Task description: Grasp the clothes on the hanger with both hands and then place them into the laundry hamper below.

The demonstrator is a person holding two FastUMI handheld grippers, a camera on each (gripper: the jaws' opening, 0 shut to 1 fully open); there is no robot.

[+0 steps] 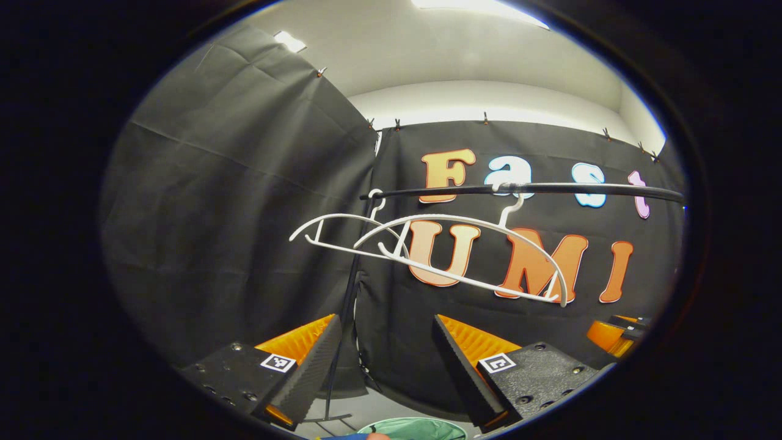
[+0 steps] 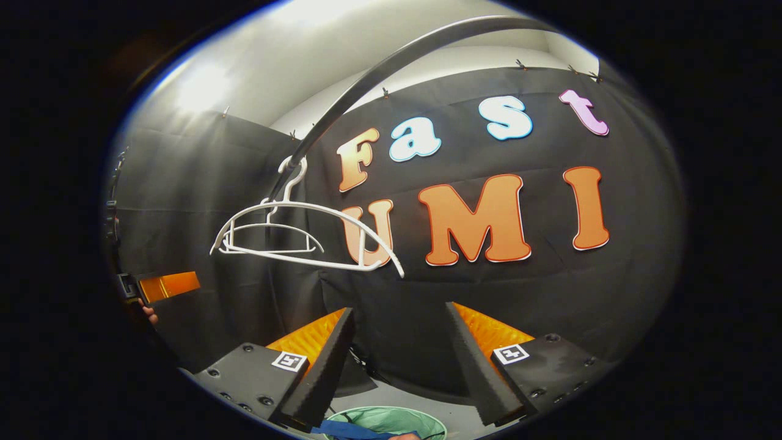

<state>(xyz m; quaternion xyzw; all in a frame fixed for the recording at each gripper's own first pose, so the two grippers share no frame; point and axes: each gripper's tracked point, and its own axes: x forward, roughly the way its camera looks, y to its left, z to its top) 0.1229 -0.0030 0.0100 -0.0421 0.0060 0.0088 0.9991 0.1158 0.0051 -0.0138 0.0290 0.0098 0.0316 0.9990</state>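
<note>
Left gripper view: your left gripper [image 1: 385, 360] points up at the black rail [image 1: 525, 189], its jaws standing wide apart with nothing between them. Two white hangers hang from that rail, the nearer hanger [image 1: 476, 244] toward the middle and the farther hanger [image 1: 342, 229] by the upright pole [image 1: 345, 318]; both are bare, with no garment on either. At the bottom edge of this view sits the green rim of the laundry hamper [image 1: 421, 426], and a strip of blue cloth [image 1: 348, 436] lies at that rim, so the clothes appear to be down in or on the hamper already, though too little of them shows to say how they lie. Right gripper view: your right gripper [image 2: 400, 360] is likewise raised, its jaws wide and empty, with the same hamper below it and the blue cloth draped across the near rim. The other gripper shows small at the left edge of this view, with part of a hand beside it. Judged from the bare hangers and open jaws, the placing step is at or near its end. Your next move calls for checking that the cloth lies fully inside the hamper; if it hangs over the rim, lower one gripper, pinch the loose part and tuck it in.
</note>
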